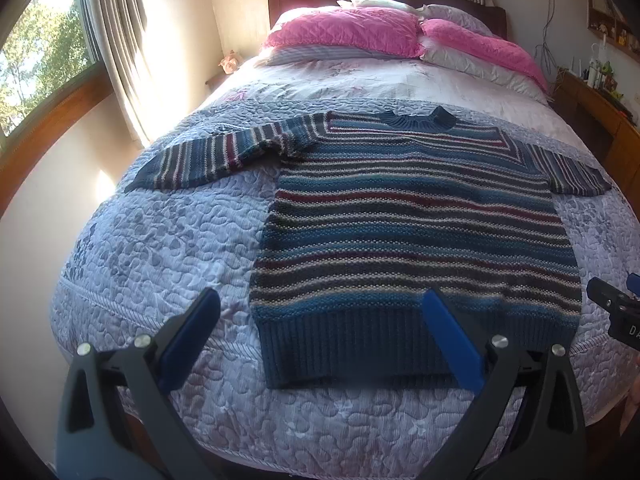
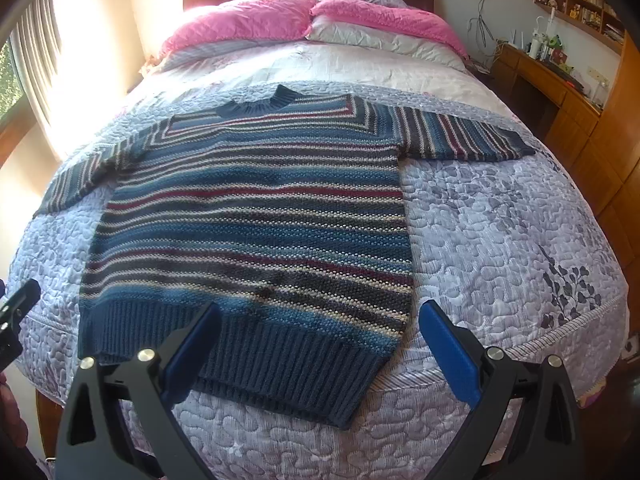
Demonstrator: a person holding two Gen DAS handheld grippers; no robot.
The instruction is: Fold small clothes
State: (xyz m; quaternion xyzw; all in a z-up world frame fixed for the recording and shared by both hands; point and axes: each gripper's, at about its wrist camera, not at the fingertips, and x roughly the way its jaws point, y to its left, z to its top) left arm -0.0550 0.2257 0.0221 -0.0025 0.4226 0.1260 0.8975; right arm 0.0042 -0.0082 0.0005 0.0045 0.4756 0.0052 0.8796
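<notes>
Sweater (image 1: 416, 216) flat on quilted lavender bedspread (image 1: 168, 248), near foot of bed, spread face up, hem toward cameras, collar (image 1: 420, 118) toward pillows (image 1: 344, 32). No fold made yet, as far as visible: both sleeves out sideways, body unfolded, ribbed hem (image 1: 360, 344) lying straight. Whole job left, by this reading: sleeves in, sides over, then hem up to collar.

Left to right:
- Left sleeve (image 1: 208, 156) stretched out toward window side, slightly rumpled at shoulder.
- Left gripper (image 1: 320, 300) above near-left hem corner, fingers spread wide, nothing between them; one blue pad (image 1: 188, 344) over bare quilt, other over hem. Not touching cloth, as far as can be told.
- Right gripper (image 2: 320, 308) over near-right hem corner, fingers likewise wide apart and empty, pad (image 2: 452, 356) over quilt just beside sweater edge.
- Right sleeve (image 2: 460, 136) out flat toward desk (image 2: 552, 80) side.

Writing: white letters "DA" on black body of right gripper, at edge of left wrist view, rest cut off. No label or brand legible on sweater. Shelf items too small to read.
</notes>
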